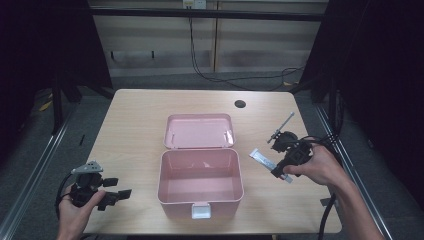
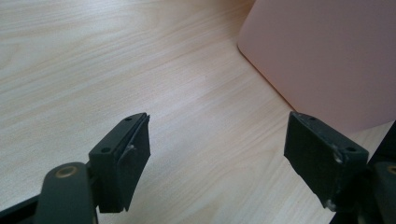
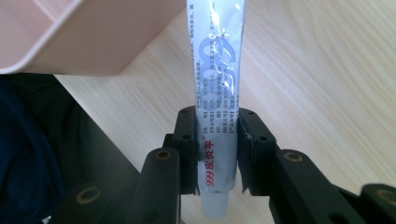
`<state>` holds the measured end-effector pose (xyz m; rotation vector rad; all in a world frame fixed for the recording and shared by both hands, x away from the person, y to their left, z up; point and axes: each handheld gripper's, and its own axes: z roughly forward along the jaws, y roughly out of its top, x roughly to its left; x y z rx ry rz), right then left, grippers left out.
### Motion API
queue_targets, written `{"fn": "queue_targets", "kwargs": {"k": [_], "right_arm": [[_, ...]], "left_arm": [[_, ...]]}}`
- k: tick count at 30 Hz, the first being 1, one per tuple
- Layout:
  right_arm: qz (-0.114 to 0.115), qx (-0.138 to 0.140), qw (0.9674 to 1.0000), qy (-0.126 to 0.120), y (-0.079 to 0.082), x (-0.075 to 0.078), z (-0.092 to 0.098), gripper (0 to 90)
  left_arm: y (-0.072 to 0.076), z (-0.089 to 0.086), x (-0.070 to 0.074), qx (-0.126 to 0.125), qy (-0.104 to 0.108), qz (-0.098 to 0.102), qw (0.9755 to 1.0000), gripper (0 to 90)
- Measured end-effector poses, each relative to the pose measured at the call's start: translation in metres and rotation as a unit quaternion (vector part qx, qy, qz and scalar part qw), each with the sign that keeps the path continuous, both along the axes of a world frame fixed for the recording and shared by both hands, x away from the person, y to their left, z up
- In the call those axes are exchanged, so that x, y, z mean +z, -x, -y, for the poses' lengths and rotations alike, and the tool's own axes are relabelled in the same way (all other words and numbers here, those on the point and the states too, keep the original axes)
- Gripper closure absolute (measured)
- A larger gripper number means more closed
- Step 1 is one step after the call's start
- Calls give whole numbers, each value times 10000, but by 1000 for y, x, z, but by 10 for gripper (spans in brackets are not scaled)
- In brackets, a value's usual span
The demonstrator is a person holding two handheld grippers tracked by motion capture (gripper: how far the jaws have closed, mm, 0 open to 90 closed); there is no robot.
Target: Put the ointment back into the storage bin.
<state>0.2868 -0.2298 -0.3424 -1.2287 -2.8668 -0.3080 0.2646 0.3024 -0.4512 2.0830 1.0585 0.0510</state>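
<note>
An open pink box (image 1: 201,185) stands in the middle of the table, its lid (image 1: 199,131) laid back behind it. My right gripper (image 1: 280,170) is just right of the box and is shut on a silver ointment tube (image 1: 263,158). In the right gripper view the tube (image 3: 217,70) runs up between the jaws, with its white cap (image 3: 214,207) at the bottom, and the gripper (image 3: 216,149) clamps it near the cap end. My left gripper (image 1: 116,196) is held at the table's front left, open and empty; in its own view the gripper (image 2: 217,154) faces bare wood beside the box wall (image 2: 327,51).
The light wooden table (image 1: 135,115) has a round cable hole (image 1: 240,104) at the back right. Black cables (image 1: 200,70) trail over the floor behind it. Metal rails (image 1: 35,160) run along both sides of the table.
</note>
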Motion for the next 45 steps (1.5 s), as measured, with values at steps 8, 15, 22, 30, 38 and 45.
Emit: {"fn": "queue_targets", "kwargs": {"k": [8, 15, 22, 30, 38, 45], "right_arm": [[97, 314, 9995, -5, 4, 17, -5, 719], [96, 631, 9979, 100, 4, 24, -22, 720], [283, 787, 9965, 64, 1, 34, -44, 719], [384, 1138, 9927, 67, 2, 40, -70, 719], [357, 1470, 9885, -53, 2, 45, -96, 719], [250, 1848, 9824, -12, -2, 39, -121, 719]], "left_arm": [[0, 0, 0, -3, 11, -7, 10000, 225], [0, 0, 0, -17, 5, -3, 10000, 225], [0, -1, 1, -26, 7, 4, 10000, 225], [0, -1, 1, -20, 18, 4, 10000, 225], [0, -1, 1, -32, 19, 5, 10000, 225], [0, -1, 1, -34, 28, 7, 10000, 226]]}}
